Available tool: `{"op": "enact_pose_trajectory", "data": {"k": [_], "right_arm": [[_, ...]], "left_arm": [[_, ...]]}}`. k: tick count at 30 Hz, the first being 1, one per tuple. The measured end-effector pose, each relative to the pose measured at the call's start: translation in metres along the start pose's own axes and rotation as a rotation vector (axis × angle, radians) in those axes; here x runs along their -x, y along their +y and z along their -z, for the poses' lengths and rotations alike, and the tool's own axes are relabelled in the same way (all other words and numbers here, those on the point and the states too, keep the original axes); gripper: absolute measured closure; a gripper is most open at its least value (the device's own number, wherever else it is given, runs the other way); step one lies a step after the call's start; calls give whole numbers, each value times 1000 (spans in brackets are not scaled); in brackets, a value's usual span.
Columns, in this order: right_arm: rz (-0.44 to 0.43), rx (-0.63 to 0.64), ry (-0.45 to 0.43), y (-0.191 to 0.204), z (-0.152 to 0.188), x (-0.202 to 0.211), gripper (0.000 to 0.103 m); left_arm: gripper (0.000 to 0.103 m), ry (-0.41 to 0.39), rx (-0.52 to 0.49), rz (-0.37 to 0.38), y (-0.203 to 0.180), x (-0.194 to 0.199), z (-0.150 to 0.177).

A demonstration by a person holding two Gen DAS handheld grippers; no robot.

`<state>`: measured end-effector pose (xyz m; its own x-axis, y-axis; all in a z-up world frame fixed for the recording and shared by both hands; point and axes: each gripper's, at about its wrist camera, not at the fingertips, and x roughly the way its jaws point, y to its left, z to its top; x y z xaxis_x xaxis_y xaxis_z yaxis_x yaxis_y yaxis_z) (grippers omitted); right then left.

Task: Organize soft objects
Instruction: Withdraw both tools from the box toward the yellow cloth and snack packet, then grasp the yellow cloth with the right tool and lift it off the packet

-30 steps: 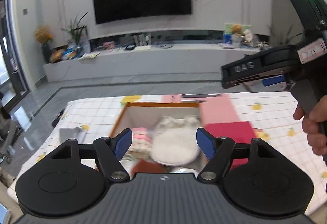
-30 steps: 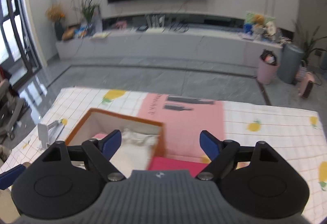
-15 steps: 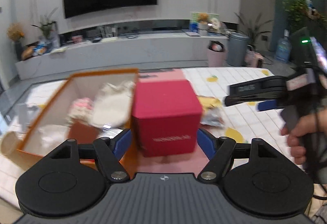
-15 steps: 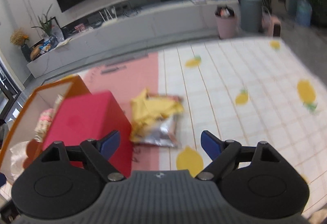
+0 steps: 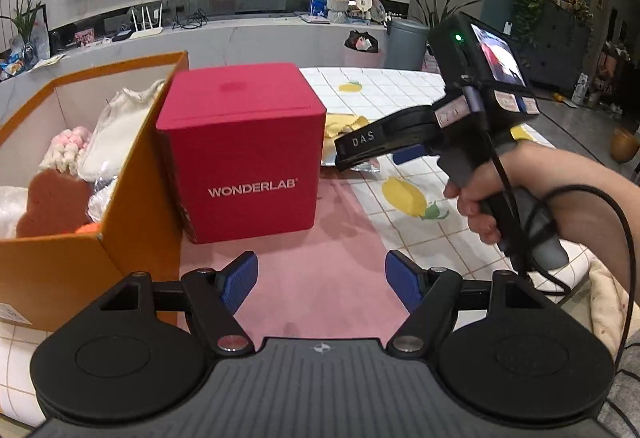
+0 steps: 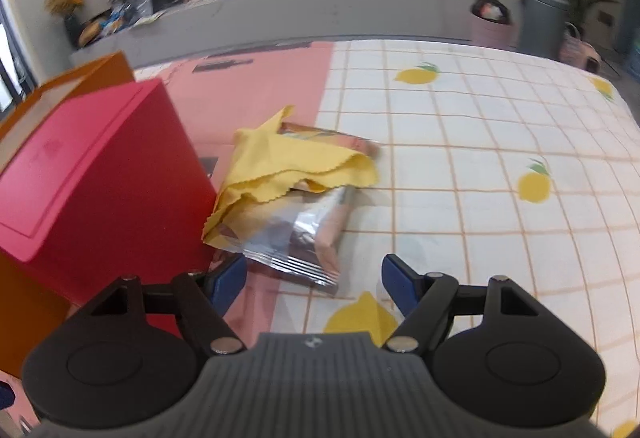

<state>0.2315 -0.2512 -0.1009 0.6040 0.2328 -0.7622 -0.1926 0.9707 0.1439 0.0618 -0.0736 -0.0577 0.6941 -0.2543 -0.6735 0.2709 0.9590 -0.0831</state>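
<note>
The left gripper (image 5: 321,274) stands wide open over the pink mat (image 5: 320,262), holding nothing. The right gripper (image 6: 313,276) is closing just before the silver foil packet (image 6: 298,238), not yet pressing it. A crumpled yellow cloth (image 6: 296,162) lies on this packet, beside the red cube box (image 6: 96,174).

the left gripper (image 5: 322,278) points down with its blue pads wide apart and nothing between them. the right gripper (image 6: 312,278) tips down too, its jaws closing, nothing between them. a bare right hand (image 5: 504,194) holds its handle.
</note>
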Motion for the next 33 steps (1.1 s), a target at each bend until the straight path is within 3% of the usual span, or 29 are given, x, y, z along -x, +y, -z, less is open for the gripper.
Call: {"op": "enact_pose_trajectory", "data": {"k": [2, 3, 6, 7, 10, 18, 27, 33], "right_arm": [[-32, 1, 6, -1, -3, -5, 54], [-50, -4, 10, -2, -5, -7, 58], [-30, 45, 30, 0, -8, -11, 77], [-26, 65, 34, 0, -8, -11, 89], [-28, 56, 50, -5, -5, -11, 101], [-33, 82, 108, -4, 2, -1, 103], [7, 34, 249, -25, 34, 42, 103], [27, 34, 260, -46, 55, 67, 103]], "left_arm": [[17, 11, 7, 7, 1, -3, 2], [17, 15, 13, 12, 2, -3, 3], [17, 22, 26, 18, 3, -2, 6], [18, 16, 22, 17, 4, 0, 6], [17, 1, 26, 15, 2, 2, 4], [17, 10, 49, 21, 6, 3, 1], [17, 9, 44, 40, 3, 4, -1], [17, -9, 32, 42, 0, 7, -3]]}}
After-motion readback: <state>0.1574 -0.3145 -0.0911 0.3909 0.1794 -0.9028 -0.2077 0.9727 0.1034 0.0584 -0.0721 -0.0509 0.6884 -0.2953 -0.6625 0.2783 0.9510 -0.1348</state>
